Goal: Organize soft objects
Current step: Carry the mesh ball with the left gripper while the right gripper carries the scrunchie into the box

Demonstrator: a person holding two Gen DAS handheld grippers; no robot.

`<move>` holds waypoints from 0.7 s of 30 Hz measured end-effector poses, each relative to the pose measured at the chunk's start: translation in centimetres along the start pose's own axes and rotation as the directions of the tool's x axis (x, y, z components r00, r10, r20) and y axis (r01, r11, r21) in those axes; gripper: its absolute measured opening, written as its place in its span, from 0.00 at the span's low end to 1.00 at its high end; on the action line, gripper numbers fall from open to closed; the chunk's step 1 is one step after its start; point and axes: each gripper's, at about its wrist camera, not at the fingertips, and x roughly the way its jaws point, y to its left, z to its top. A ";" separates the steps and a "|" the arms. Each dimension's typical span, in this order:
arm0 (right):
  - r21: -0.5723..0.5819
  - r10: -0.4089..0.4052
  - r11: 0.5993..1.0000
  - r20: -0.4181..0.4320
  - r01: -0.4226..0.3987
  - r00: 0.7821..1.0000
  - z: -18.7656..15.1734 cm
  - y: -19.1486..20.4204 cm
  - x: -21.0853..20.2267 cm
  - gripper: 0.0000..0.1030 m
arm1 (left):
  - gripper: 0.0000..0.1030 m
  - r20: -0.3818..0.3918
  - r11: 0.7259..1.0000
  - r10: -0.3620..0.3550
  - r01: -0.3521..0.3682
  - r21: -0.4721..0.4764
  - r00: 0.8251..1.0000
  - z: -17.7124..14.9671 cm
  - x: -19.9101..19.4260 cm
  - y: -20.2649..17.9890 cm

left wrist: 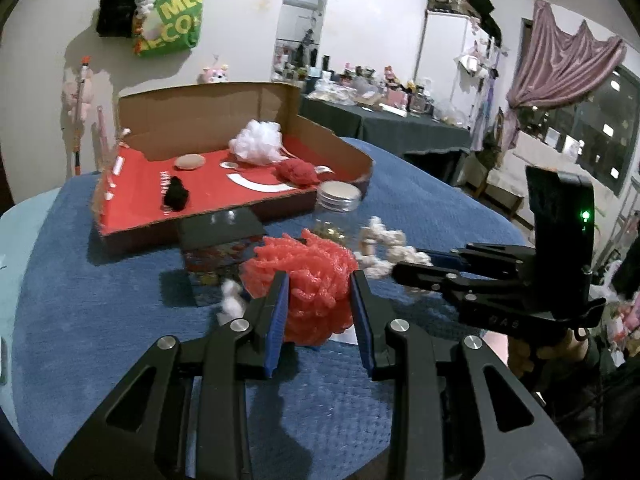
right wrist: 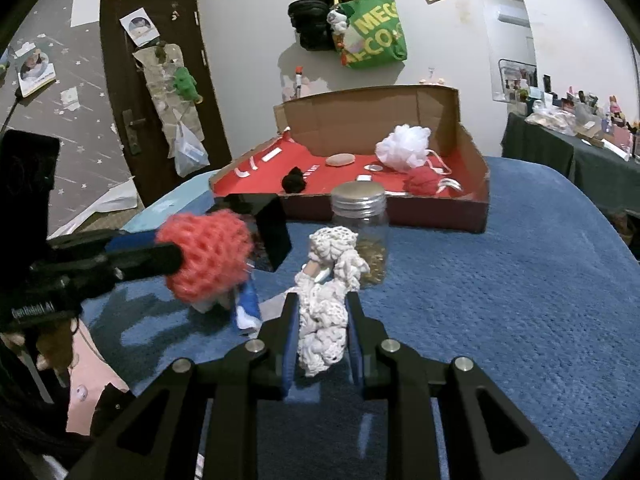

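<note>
Both grippers tilt downward over the blue blanket (right wrist: 500, 280), each clamped on something soft. Left gripper (left wrist: 320, 300) squeezes the coral mesh puff (left wrist: 308, 280) between its blue pads, lifted just above the blanket. Right gripper (right wrist: 322, 320) pinches the white crochet piece (right wrist: 324, 312), which stands up just in front of the glass jar (right wrist: 362, 232). Farther back, the red-lined cardboard box (right wrist: 476, 184) holds a white puff (right wrist: 402, 146), a red puff (right wrist: 422, 182) and a black one (right wrist: 294, 180).
</note>
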 end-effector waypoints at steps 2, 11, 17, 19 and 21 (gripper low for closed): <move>0.008 -0.015 1.000 -0.004 0.015 1.000 0.0 -0.4 -0.1 0.23 | 0.28 0.008 1.000 0.015 -0.015 -0.017 1.000 0.1 -0.6 0.6; 0.034 -0.087 0.996 -0.014 0.087 0.996 0.3 -2.7 -0.5 0.23 | 0.28 0.009 0.993 0.112 -0.112 -0.041 0.994 0.3 -2.9 3.5; 0.037 -0.116 0.992 -0.017 0.117 0.993 1.1 -3.9 -0.1 0.23 | 0.28 -0.037 0.983 0.176 -0.178 -0.045 0.984 -0.1 -2.0 6.1; 0.035 -0.119 0.992 -0.021 0.119 0.993 1.3 -4.2 0.2 0.23 | 0.28 -0.051 0.982 0.184 -0.186 -0.043 0.982 -0.2 -1.5 6.8; 0.032 -0.126 0.991 -0.024 0.127 0.992 1.6 -4.4 0.6 0.23 | 0.28 -0.067 0.979 0.197 -0.200 -0.037 0.978 -0.2 -0.8 7.5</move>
